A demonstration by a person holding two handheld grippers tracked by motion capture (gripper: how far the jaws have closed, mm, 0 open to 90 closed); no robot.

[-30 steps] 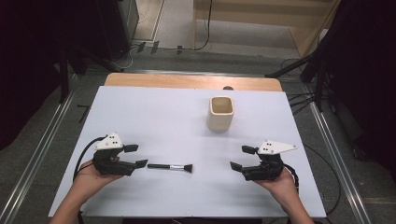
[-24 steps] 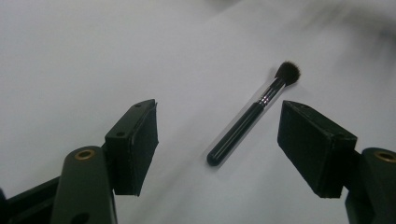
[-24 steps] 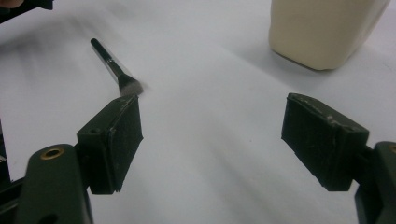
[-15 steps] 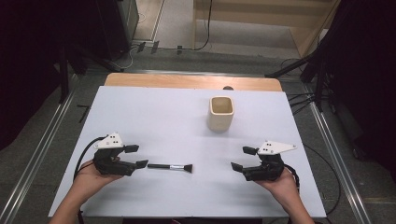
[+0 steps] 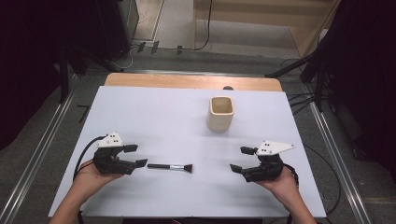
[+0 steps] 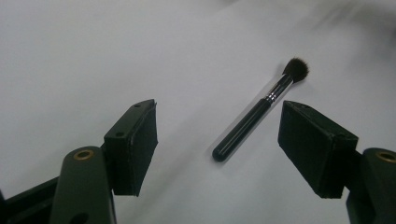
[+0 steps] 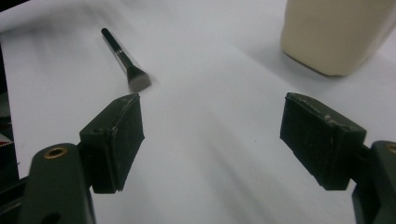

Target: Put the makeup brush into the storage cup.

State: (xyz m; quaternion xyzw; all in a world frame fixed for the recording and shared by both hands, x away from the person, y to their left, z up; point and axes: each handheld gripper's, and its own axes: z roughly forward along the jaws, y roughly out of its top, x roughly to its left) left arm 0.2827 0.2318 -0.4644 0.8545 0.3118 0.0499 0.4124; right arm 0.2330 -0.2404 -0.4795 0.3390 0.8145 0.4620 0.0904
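A small black makeup brush [image 5: 170, 166] lies flat on the white table, handle to the left, bristles to the right. My left gripper [image 5: 135, 156] rests open just left of the handle end, nothing between its jaws. In the left gripper view the brush [image 6: 259, 109] lies ahead between the wide jaws of the left gripper [image 6: 219, 140]. My right gripper [image 5: 242, 159] stands open at the right, apart from the bristles. The right gripper view shows the brush [image 7: 123, 58] far left and a cream cup [image 7: 336, 32] at top right, past the right gripper [image 7: 210, 135].
The cream square cup [image 5: 220, 112] stands upright behind the middle of the white table [image 5: 154, 116]. A wooden strip [image 5: 187, 82] runs along the far edge. Metal rails and cables lie on the floor at both sides.
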